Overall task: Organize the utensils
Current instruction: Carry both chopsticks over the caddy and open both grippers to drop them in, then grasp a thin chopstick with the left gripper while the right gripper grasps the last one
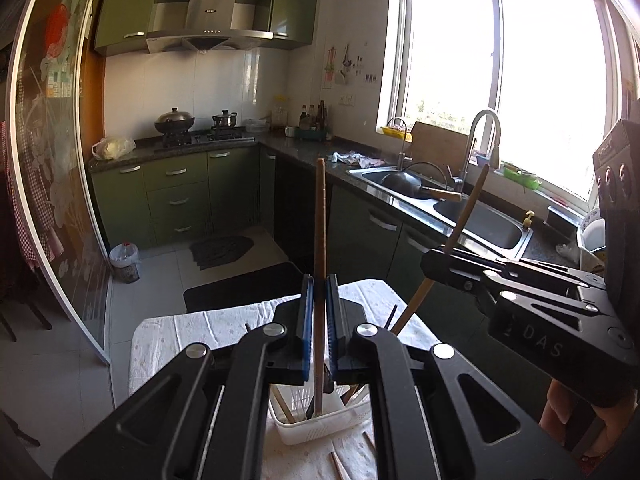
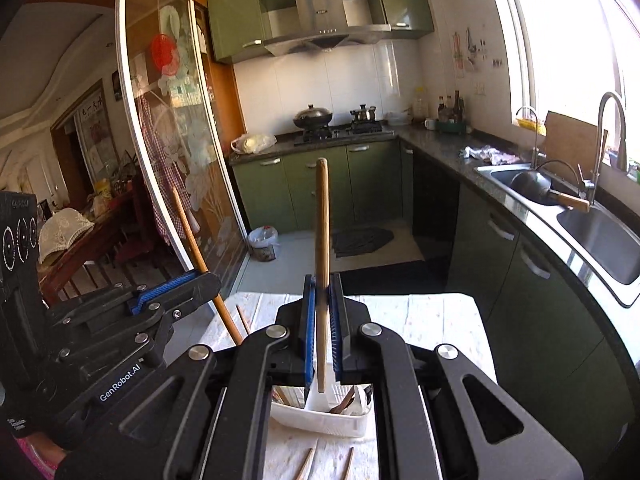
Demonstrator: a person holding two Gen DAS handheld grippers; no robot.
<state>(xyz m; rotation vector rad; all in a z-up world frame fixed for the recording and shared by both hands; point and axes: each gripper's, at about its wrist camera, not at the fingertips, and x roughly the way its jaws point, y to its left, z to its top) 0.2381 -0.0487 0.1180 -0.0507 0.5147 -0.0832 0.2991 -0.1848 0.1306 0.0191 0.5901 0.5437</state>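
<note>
My left tongs [image 1: 319, 328] clamp a dark wooden utensil handle [image 1: 319, 216] upright over the white basket [image 1: 320, 426] on the cloth-covered surface [image 1: 224, 320]. My right tongs [image 2: 322, 332] grip a lighter wooden handle [image 2: 322, 220] above the same basket, which holds several utensils. 2 loose chopsticks [image 2: 306, 464] lie just before it; sink [image 2: 600, 236] well apart.

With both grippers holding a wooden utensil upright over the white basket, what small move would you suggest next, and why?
Probably lower the left gripper a little and then open it. Its wooden utensil stands upright with its lower end already inside the white basket, so it seems ready to release. The right gripper could follow with its own utensil.
</note>
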